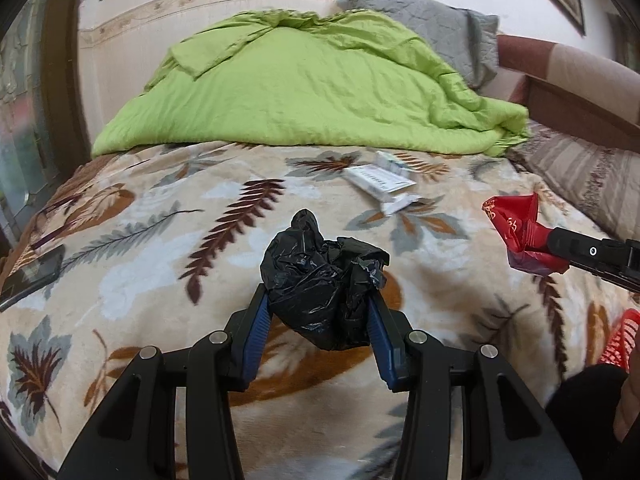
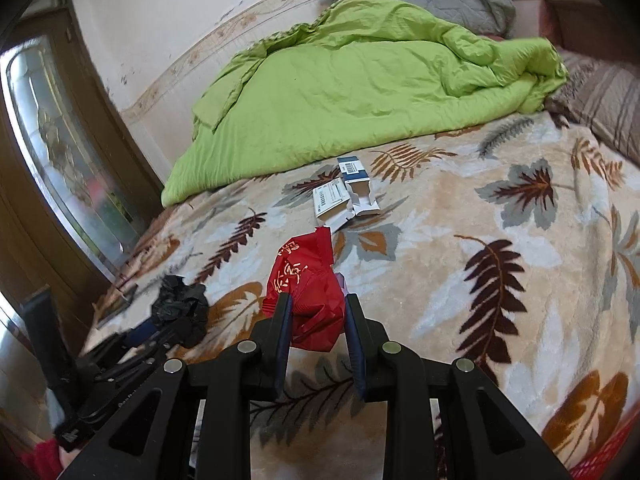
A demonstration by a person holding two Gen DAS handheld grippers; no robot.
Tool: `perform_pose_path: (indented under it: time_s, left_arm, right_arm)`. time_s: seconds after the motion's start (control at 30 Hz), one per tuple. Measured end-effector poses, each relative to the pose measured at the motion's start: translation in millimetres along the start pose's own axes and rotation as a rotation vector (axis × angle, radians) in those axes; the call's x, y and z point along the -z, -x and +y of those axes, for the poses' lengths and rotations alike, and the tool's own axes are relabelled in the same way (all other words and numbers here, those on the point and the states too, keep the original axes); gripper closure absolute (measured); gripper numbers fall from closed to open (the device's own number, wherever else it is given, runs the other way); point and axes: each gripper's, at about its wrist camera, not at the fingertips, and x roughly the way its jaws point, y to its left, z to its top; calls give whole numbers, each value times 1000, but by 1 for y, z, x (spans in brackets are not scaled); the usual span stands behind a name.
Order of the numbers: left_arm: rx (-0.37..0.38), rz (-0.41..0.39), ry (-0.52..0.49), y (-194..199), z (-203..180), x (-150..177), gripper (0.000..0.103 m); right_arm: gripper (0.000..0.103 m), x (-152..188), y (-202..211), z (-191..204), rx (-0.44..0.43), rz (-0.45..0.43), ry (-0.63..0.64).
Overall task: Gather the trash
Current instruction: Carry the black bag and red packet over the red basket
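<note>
- Presently on a bed under a leaf-print blanket (image 1: 160,240): trash items and two hand-held grippers.
- Left gripper (image 1: 320,304): blue pads clamped on a crumpled black plastic bag (image 1: 324,280), held just above the blanket.
- Right gripper (image 2: 316,312): jaws closed on a red wrapper (image 2: 308,288) with gold lettering, lifted off the blanket.
- Two opened white-and-blue cardboard boxes (image 2: 348,196): lying together on the blanket, beyond both grippers, near the quilt's edge.
- Green quilt (image 1: 300,88): heaped at the far end of the bed.
- Grey pillow (image 1: 440,28): behind the quilt.
- Red basket (image 1: 620,340): partly visible at the right edge of the left view.
</note>
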Motion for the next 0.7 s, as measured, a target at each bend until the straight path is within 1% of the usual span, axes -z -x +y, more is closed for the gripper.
perform_pose_path:
  time_s: [0.07,0.1,0.23,0.3,0.33,0.4,0.53,0.6,0.63,0.7]
  left_arm:
    - [26,-2,-21,4,-9,0,58]
    - [51,0,-29,5,-14,-1,58]
    - [181,13,-102,16,-51,-4,58]
    - [249,11,-150,25,-77,-6,58]
    - [299,15,-181,30,-96,-7,58]
    - [382,28,-210,37,-123,-10,58]
    - [572,79,-274,51,-188,-15,58]
    - [641,101,-305,56,-217,-15,58]
    - [686,123,-325,59,-236,-13,58]
    - [750,167,-350,61,-264,-8,58]
  right_arm:
    - [75,2,11,-6,8,-7,-26]
    - [75,3,20,-8,10,-18,-32]
    - [75,9,70,-30,78,-59,-60]
    - [75,13,93,-45,112,-71,-88]
    - [75,18,112,-56,145,-78,-110]
    - [75,24,140,-74,201,-96,-137]
    - [75,43,207,-116,326,-142,-229]
    - [75,53,234,-131,363,-163,-275]
    - [75,58,248,-139,384,-173,-299]
    - [75,69,268,-148,420,-185,-328]
